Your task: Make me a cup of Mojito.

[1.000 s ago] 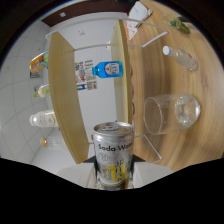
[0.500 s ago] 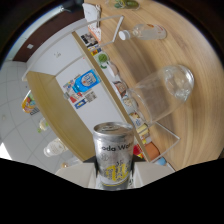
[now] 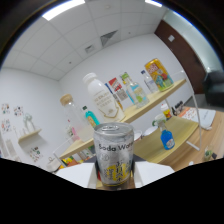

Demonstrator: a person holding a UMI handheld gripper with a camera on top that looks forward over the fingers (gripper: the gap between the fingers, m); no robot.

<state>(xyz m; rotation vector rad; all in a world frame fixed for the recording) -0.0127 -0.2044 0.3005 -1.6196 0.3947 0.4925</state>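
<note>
A silver can labelled Soda Water (image 3: 114,154), with a yellow band low on its side, stands upright between my fingers and fills the near middle of the gripper view. My gripper (image 3: 115,176) is shut on the soda water can, with a white finger (image 3: 82,175) pressed against each side. The can is lifted, with a wall and shelves behind it. No glass or cup is in view.
Beyond the can a wooden shelf (image 3: 150,109) carries a white bottle (image 3: 98,97), several small bottles and a yellow pack (image 3: 156,74). A lower wooden surface (image 3: 187,134) holds a small blue bottle (image 3: 166,139). White ceiling with a light strip (image 3: 62,9) spans above.
The view has swung up from the wooden table and its clear glass cup to the shelves, wall and ceiling. The can has stayed fixed between my fingers.
</note>
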